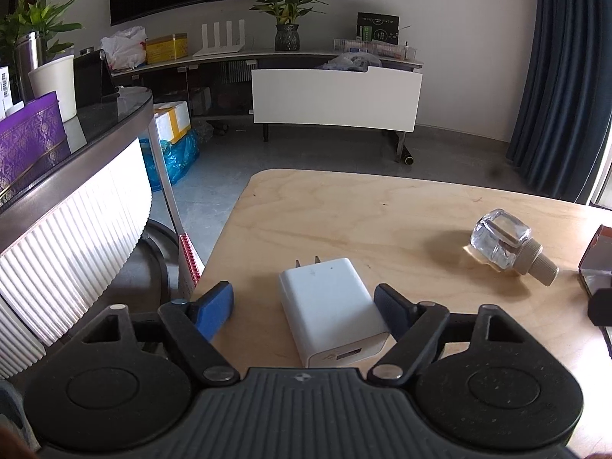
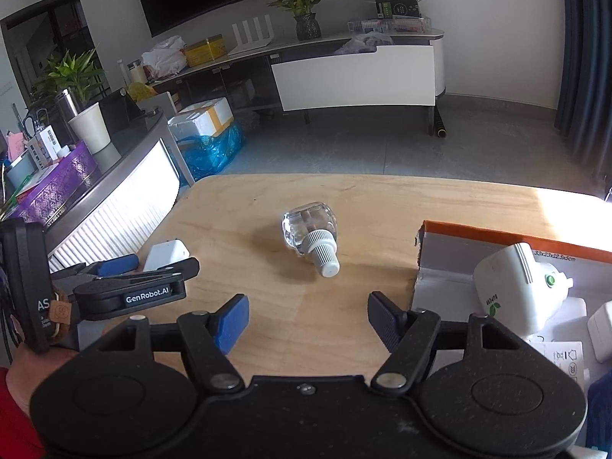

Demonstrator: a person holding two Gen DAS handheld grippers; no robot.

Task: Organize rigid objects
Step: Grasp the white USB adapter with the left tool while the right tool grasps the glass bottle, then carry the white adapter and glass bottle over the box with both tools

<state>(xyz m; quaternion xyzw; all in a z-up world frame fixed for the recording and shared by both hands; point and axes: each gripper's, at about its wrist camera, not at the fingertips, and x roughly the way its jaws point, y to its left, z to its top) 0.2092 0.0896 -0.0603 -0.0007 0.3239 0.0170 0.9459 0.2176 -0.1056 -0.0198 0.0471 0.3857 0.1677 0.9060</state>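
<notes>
Nearest me, my left gripper [image 1: 304, 308] stood spread wide around the white USB charger [image 1: 331, 308], which lay flat on the wooden table [image 1: 344, 206] between the pads, the right pad just beside it, nothing clenched yet. My right gripper [image 2: 308, 323] was likewise released and empty over bare wood, the cardboard box [image 2: 497, 241] holding a white plug-in device [image 2: 512, 283] on its right. Farther off lay the clear glass bottle [image 2: 310, 229] on its side; I judged the charger pick-up was in hand, calling next for closing squarely on its sides.
</notes>
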